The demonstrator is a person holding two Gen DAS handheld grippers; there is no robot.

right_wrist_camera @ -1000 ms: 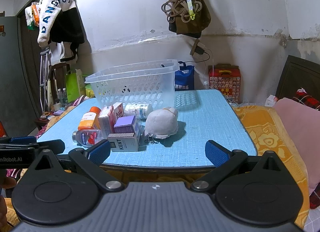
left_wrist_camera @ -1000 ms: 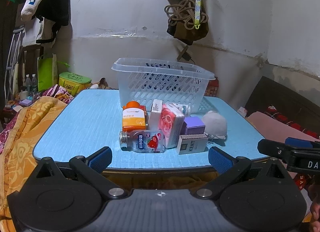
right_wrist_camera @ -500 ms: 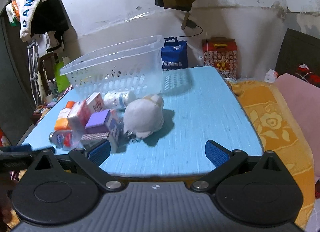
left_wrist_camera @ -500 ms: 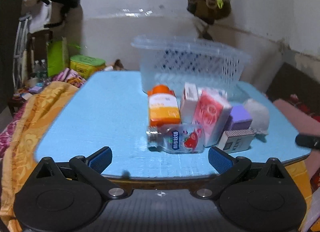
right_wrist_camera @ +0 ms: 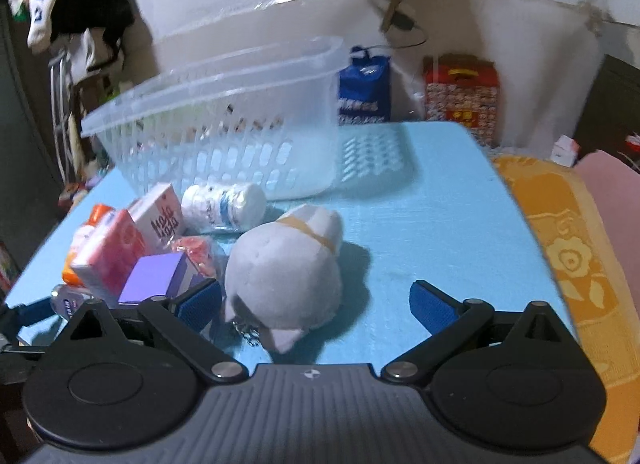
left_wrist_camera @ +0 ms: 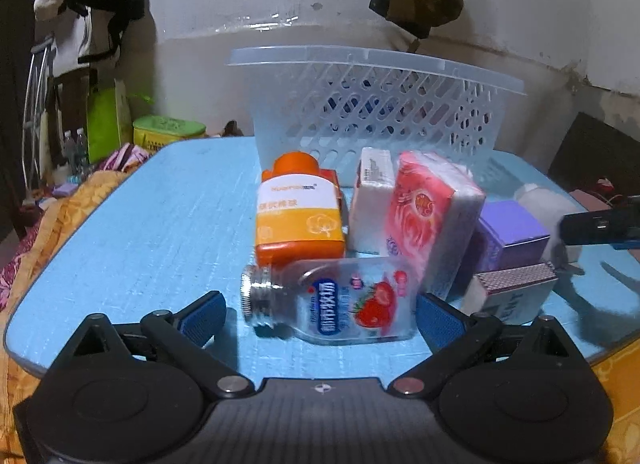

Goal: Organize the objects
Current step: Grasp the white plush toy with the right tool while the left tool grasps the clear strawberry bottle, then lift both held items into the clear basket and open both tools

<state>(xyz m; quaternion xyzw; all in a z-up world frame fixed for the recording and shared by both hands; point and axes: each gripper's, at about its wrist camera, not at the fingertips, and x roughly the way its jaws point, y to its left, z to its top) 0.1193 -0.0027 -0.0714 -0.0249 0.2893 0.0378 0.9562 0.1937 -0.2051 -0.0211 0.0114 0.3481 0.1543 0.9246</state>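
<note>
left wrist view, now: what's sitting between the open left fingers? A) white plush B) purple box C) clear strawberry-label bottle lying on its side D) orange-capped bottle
C: the clear strawberry-label bottle lies on its side on the blue table, right between the left gripper fingers, which stand wide apart and do not yet touch it; the orange-capped bottle stands upright behind it.

Each hand-held gripper is matte black — the left hand-held gripper (left_wrist_camera: 320, 314) and the right hand-held gripper (right_wrist_camera: 316, 306) share one build. A ribbed grey-black body carries a small round emblem; two round discs flank it, silver screws pin angled arms, and blue textured pads (left_wrist_camera: 202, 318) tip the fingers.
</note>
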